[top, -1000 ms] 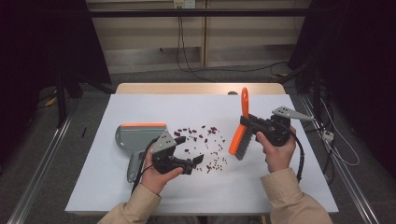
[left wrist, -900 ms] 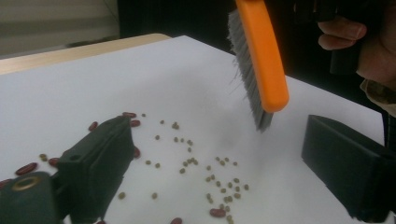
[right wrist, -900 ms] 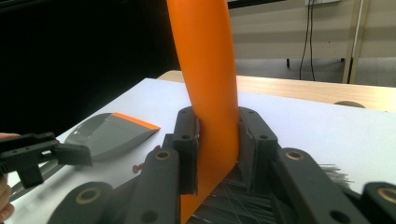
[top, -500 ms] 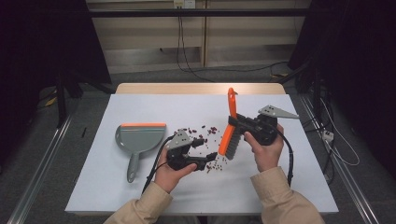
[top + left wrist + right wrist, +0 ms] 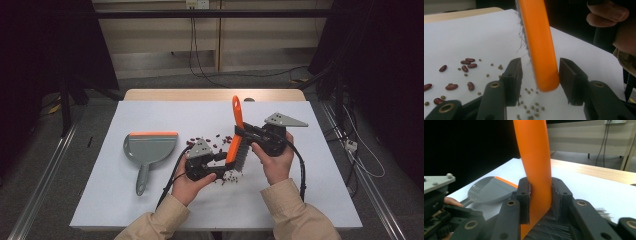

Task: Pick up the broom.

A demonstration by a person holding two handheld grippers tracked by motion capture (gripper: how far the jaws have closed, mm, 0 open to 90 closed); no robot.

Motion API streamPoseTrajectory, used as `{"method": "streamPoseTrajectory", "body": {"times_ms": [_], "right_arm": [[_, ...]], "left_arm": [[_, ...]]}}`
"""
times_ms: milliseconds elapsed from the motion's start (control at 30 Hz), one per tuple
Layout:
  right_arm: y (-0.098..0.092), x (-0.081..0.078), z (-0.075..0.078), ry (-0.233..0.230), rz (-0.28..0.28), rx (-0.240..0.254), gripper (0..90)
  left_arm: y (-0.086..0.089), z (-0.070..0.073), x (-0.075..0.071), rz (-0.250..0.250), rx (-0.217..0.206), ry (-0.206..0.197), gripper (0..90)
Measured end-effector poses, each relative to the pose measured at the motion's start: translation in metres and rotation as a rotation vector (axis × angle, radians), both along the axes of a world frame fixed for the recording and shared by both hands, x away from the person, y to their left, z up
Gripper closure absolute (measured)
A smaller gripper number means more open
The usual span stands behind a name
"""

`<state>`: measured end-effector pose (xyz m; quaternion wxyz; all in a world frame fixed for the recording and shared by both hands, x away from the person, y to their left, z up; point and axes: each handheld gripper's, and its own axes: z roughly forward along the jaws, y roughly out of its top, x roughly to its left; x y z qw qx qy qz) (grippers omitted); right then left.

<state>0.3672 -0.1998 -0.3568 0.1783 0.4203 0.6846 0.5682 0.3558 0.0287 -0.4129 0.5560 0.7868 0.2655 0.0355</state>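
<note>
1. Brush [image 5: 235, 145]: orange plastic back w/ long tapering handle, grey bristles; held tilted over the white table [image 5: 150, 210], above scattered red beans [image 5: 469, 65].
2. R gripper [image 5: 540, 195] clamped on the brush's orange back.
3. L gripper [image 5: 540, 77]: jaws have just been closing, brush's rounded orange end between them, pads not yet pressing.
4. Grey dustpan [image 5: 149, 150] w/ orange edge lies well left.
</note>
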Motion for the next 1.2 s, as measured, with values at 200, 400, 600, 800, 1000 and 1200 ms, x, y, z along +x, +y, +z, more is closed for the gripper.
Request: {"method": "streamPoseTrajectory", "body": {"times_ms": [200,400,600,800,1000,1200], "right_arm": [[0.011,-0.001,0.003,-0.007,0.027,-0.016,71.2],[0.017,-0.003,0.005,-0.022,0.025,-0.03,70.9],[0.023,-0.003,0.004,-0.036,-0.011,-0.056,50.2],[0.027,-0.004,0.002,-0.041,-0.044,-0.063,31.6],[0.029,-0.006,-0.004,-0.013,-0.097,-0.03,17.7],[0.037,-0.007,-0.011,0.01,-0.108,-0.037,15.2]], "left_arm": [[-0.003,0.001,0.0,0.006,0.0,0.005,65.0],[0.003,0.002,0.0,0.069,0.019,-0.007,69.3],[0.009,0.001,0.001,0.123,0.014,-0.011,70.8],[0.011,0.001,0.001,0.147,0.019,-0.03,70.9],[0.017,0.002,0.002,0.199,0.007,-0.045,70.8],[0.016,0.0,0.002,0.208,0.012,-0.042,70.8]]}}
